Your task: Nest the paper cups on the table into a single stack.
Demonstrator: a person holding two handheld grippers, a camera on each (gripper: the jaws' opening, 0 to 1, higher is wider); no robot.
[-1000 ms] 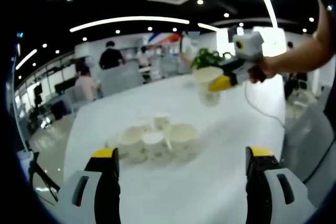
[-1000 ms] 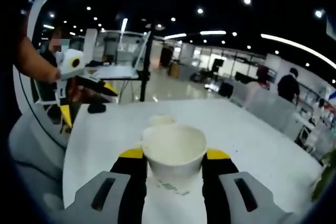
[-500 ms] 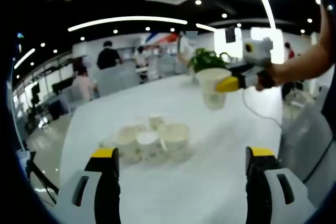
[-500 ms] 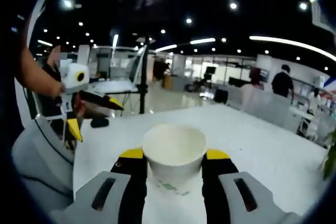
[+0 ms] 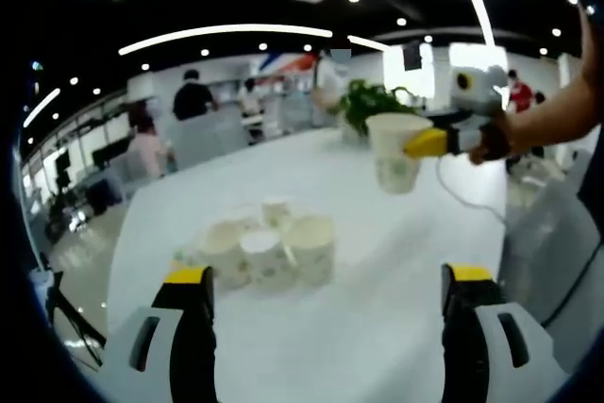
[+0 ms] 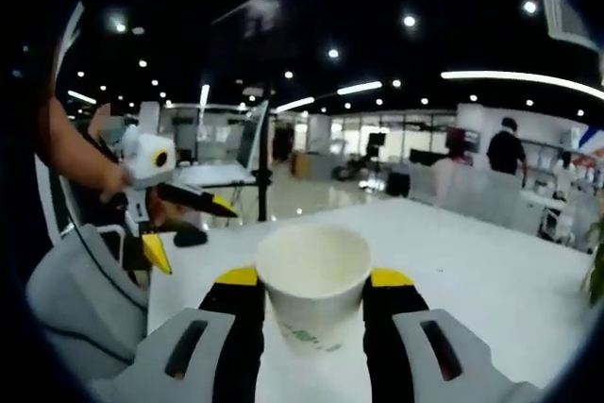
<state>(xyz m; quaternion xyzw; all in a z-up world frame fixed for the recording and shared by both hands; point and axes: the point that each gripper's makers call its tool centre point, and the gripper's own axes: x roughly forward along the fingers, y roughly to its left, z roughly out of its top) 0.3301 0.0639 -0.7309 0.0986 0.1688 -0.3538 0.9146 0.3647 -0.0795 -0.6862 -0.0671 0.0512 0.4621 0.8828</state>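
Note:
In the left gripper view, a cluster of several white paper cups stands on the white table ahead of my left gripper, which is open with nothing between its jaws. My right gripper enters from the right, held high above the table, shut on a paper cup. In the right gripper view, that same paper cup sits upright between the yellow-tipped jaws of my right gripper. The left gripper shows at the left there, held in a hand, jaws apart.
A green plant stands at the table's far end. People stand and sit beyond the table in an open office. A grey chair sits at the table's left edge in the right gripper view.
My right gripper has carried its cup higher and further right in the left gripper view. The cup cluster appears slightly nearer as the camera moved. The grip has not changed.

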